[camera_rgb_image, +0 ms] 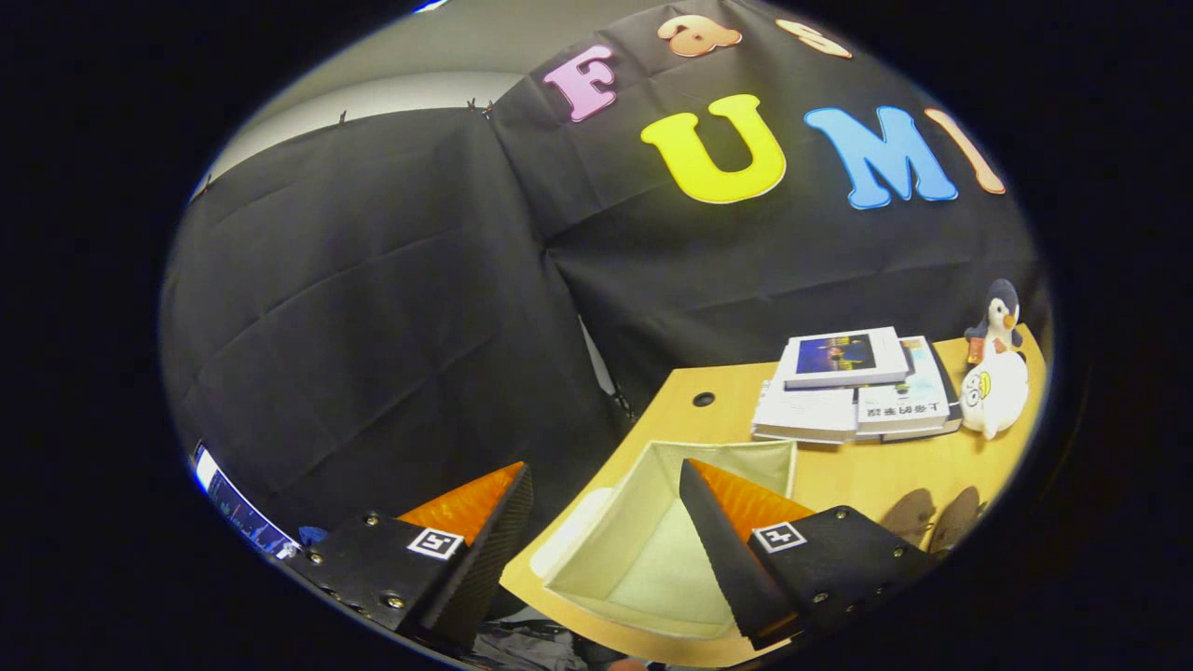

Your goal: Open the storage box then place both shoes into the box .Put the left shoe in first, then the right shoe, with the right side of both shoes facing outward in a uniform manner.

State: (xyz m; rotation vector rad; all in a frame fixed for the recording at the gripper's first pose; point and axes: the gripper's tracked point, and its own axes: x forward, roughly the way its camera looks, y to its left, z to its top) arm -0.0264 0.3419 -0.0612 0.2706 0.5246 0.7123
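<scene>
The hand-held gripper hovers wide open and empty above the near tabletop edge, where the storage box sits already open just under its fingers; it looks like soft, light fabric, best pinched at the rim.

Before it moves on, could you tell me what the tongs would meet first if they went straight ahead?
Probably the open storage box: the tongs stand open and empty over its near side, with its bare inside between them. Depth is uncertain.
</scene>
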